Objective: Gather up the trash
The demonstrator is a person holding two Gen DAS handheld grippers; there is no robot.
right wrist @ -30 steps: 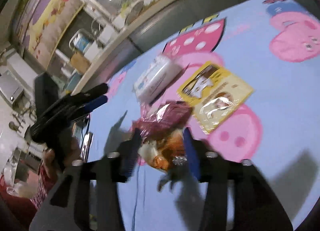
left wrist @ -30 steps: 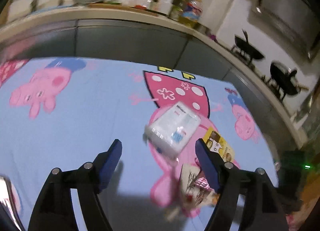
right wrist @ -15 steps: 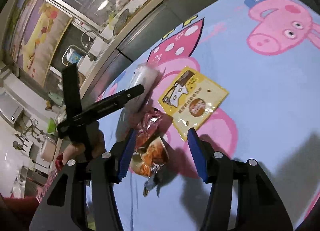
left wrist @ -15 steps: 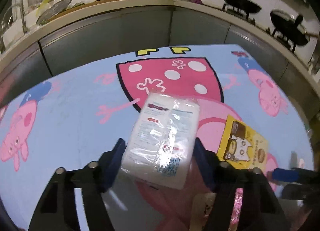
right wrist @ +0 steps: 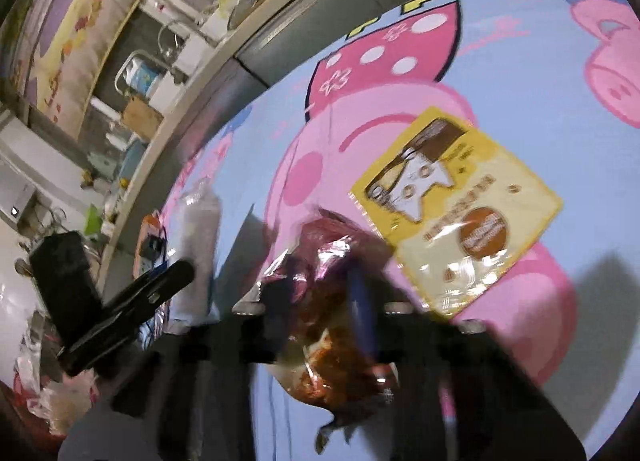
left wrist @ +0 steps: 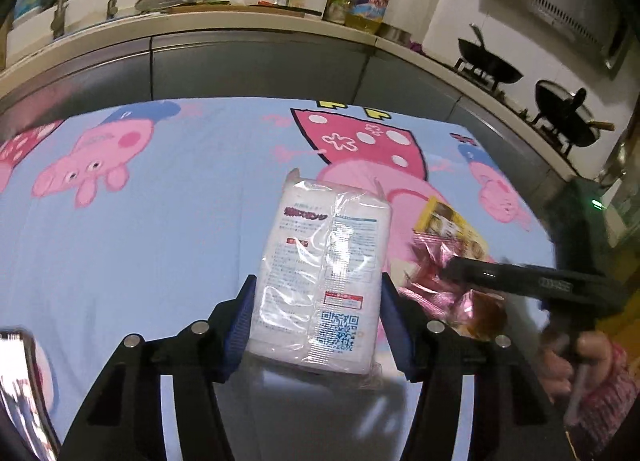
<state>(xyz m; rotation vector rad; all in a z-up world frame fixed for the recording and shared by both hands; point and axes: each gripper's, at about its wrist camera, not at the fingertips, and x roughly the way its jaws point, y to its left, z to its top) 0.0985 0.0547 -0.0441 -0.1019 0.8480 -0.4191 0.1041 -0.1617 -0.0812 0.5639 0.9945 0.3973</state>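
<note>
My left gripper (left wrist: pixel 316 317) is shut on a white plastic-wrapped pack (left wrist: pixel 326 269) with a QR code, held between its blue pads above the cartoon tablecloth (left wrist: pixel 140 229). My right gripper (right wrist: pixel 320 305) is shut on a crumpled red and orange snack wrapper (right wrist: pixel 328 317); this view is blurred. The wrapper (left wrist: pixel 452 293) and the right gripper also show at the right of the left wrist view. A flat yellow snack packet (right wrist: pixel 456 213) lies on the cloth just right of the wrapper, also seen in the left wrist view (left wrist: pixel 448 221).
A kitchen counter (left wrist: pixel 240 21) with sink, bottles and a strainer runs behind the table. Two woks (left wrist: pixel 488 69) sit on a stove at the back right. A shiny object (left wrist: pixel 20 373) lies at the left edge. The left gripper (right wrist: pixel 132 301) shows left in the right wrist view.
My left gripper has closed on the white pack and lifted it. My right gripper has closed on the red wrapper, which sat between its open fingers half a second ago.
</note>
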